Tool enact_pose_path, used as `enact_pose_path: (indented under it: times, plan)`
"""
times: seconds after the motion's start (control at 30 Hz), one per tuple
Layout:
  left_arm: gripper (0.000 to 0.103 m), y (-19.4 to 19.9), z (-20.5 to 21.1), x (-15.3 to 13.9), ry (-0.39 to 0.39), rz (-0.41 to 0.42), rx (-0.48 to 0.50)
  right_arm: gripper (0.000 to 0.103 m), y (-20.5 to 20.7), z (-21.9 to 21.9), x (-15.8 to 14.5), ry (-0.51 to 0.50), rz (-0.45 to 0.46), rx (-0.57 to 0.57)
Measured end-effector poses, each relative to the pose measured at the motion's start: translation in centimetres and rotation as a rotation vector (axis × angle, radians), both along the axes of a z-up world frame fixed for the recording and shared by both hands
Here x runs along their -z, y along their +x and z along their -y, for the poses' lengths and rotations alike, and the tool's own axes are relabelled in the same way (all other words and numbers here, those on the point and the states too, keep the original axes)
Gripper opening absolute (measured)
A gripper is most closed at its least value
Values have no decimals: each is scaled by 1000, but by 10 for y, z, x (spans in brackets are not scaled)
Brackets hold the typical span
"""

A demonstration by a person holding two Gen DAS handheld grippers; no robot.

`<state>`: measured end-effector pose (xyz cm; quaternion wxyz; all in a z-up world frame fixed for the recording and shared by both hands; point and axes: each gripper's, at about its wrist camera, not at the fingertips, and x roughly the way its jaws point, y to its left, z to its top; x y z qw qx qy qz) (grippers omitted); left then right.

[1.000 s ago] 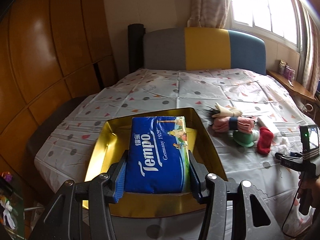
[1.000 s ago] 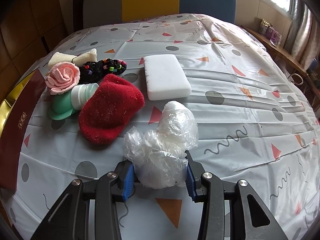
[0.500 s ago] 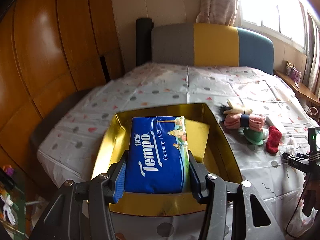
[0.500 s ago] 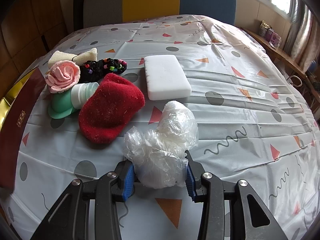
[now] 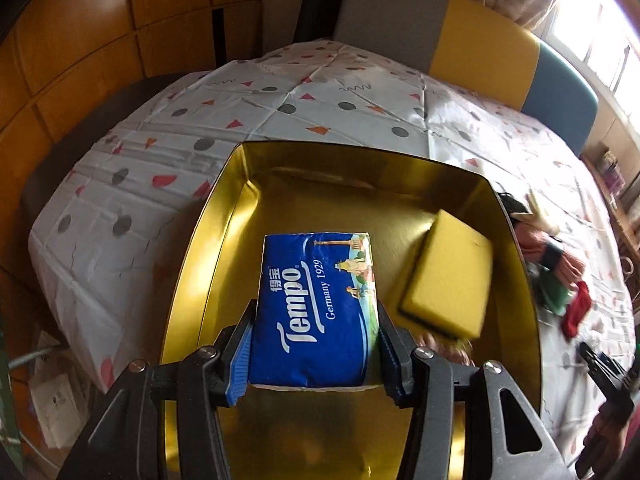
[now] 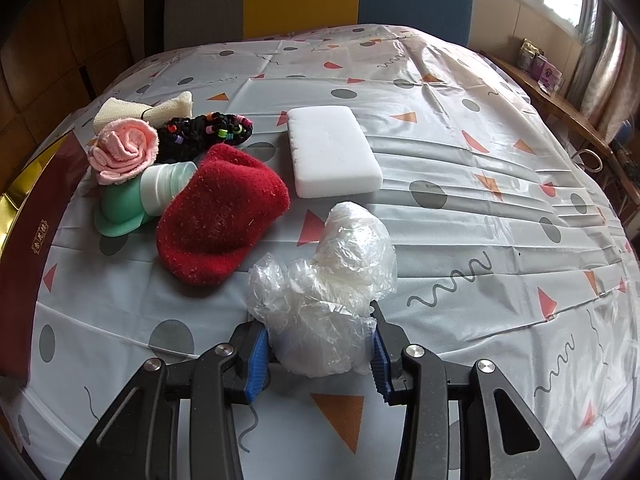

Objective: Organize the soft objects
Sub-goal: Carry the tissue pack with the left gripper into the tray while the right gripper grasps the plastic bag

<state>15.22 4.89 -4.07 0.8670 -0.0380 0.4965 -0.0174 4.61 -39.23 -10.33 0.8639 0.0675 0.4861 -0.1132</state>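
Soft objects, sorted by size, on a bed under a pale plastic sheet [image 6: 460, 184] printed with grey dots and orange triangles.

Gold-lined rectangular box [image 5: 256, 160], dark red outside: the collecting bin, at the bed's near left edge. Holds one yellow rectangular sponge [image 5: 448, 276] with a dark underside, toward its right wall.

Blue plastic-wrapped Tempo tissue pack [image 5: 316, 308]: clamped across its width by the left gripper [image 5: 316, 356], blue pads pressing both long sides, held over the box floor. Whether it touches the floor cannot be told.

White rectangular foam block [image 6: 334, 152]: on the sheet, well clear of the box.

Red fuzzy knitted sock [image 6: 220, 216]: beside the foam block, overlapping the mint-green silicone cup [image 6: 120, 208].

Crumpled clear plastic bag [image 6: 324, 284]: near end pinched between the pads of the right gripper [image 6: 318, 354], the rest resting on the sheet.

Pink rolled towel [image 6: 122, 150], cream folded cloth [image 6: 140, 110], black hair tie with coloured beads [image 6: 208, 132]: clustered just beside the box.

Risks: released high or tilted, the tissue pack could land on the sponge and waste floor space. The slippery bag may slide from a light pinch when lifted, or unfurl and snag the sock.
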Motion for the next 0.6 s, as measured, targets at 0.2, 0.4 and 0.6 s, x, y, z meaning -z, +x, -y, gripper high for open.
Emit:
enact_pose_path:
  times: [0.2,0.4,0.6]
  plan:
    - [53,42,18,6,-2,-23,22,43,1,0,0,-7,0,-3]
    - [75,78,41,18,13,-44,55,43,0,-2,0,-17,0,-7]
    - [82,62,44,2,26,34,41,42,1,-4,0,-30,-7,-14]
